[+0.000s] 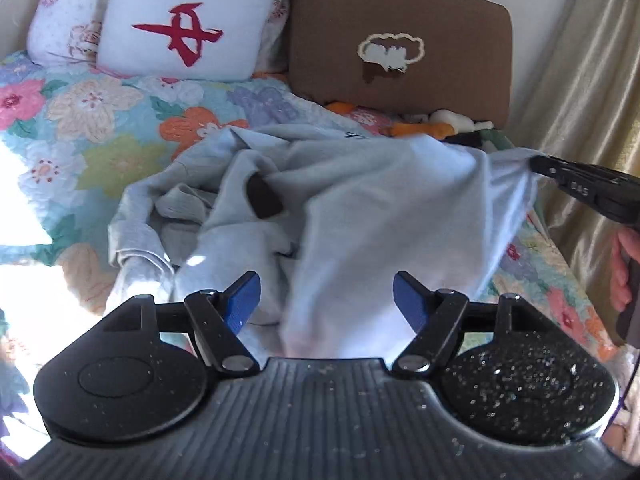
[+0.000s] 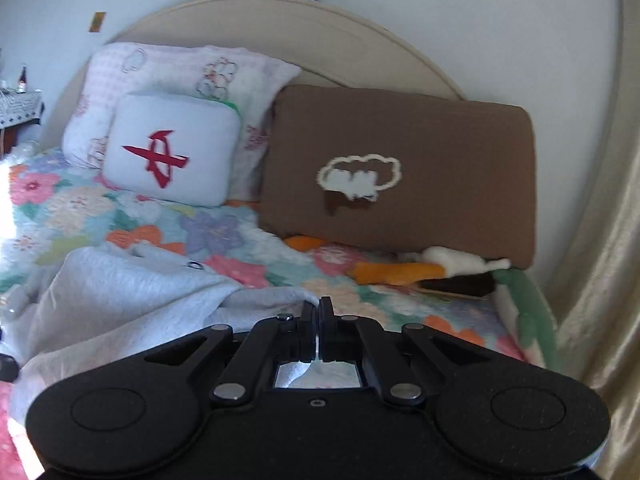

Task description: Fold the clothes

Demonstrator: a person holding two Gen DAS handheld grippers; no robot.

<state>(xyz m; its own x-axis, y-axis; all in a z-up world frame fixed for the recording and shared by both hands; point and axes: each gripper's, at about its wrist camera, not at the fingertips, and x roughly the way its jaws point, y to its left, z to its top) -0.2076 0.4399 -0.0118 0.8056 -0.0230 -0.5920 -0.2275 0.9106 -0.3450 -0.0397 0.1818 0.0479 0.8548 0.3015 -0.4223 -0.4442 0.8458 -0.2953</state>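
Observation:
A light grey sweatshirt [image 1: 340, 208] lies crumpled on the floral quilt [image 1: 92, 120] of a bed. My left gripper [image 1: 326, 300] is open, its blue-padded fingers [image 1: 242, 304] spread just above the garment's near part, with cloth between them but not pinched. My right gripper [image 2: 318, 320] is shut on an edge of the grey sweatshirt [image 2: 132, 292] and holds it lifted. In the left wrist view the right gripper [image 1: 538, 164] pulls the cloth taut toward the right side of the bed.
A white cushion with a red mark [image 1: 184, 28], a floral pillow [image 2: 180, 68] and a brown cushion [image 1: 400, 44] lean at the headboard [image 2: 320, 28]. Plush toys [image 2: 440, 268] lie below the brown cushion. A beige curtain [image 1: 592, 80] hangs at the right.

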